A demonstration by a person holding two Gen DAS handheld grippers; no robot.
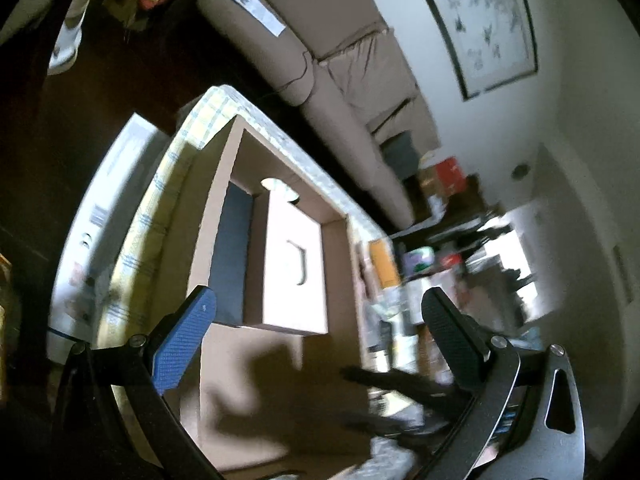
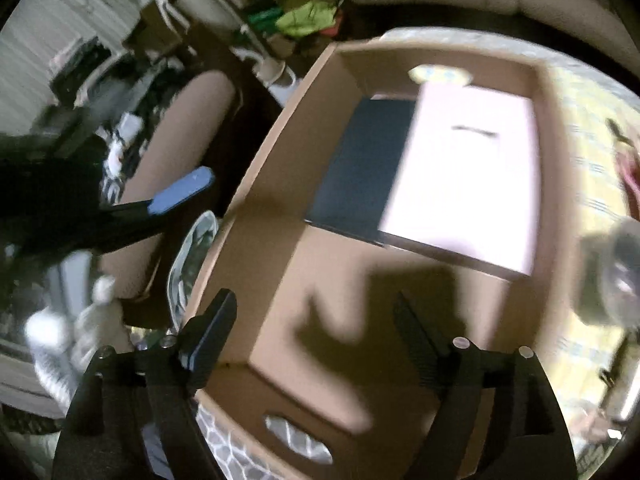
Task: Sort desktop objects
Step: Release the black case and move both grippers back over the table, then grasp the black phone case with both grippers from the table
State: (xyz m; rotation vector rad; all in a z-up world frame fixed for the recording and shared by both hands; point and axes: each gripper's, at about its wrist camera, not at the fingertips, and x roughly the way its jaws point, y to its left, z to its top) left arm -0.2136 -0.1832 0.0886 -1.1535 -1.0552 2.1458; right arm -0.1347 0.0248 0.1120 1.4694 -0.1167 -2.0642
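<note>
An open cardboard box [image 1: 280, 396] [image 2: 256, 184] stands on a yellow plaid cloth. Inside it lie a dark flat book [image 1: 231, 256] [image 2: 362, 164] and a pale box with a dark handle mark [image 1: 294, 268] [image 2: 460, 176]. My left gripper [image 1: 320, 320] is open and empty, above the box's near part. My right gripper [image 2: 316, 328] is open and empty, over the box's bare floor. The other gripper's blue finger pad [image 2: 180, 192] shows at the left, outside the box wall. Both views are motion-blurred.
A beige sofa [image 1: 352, 80] stands beyond the table. A white carton [image 1: 108, 208] lies left of the cloth. Cluttered shelves [image 1: 440, 260] are at the right. A blurred grey object [image 2: 616, 276] sits on the cloth [image 2: 580, 128] at the right.
</note>
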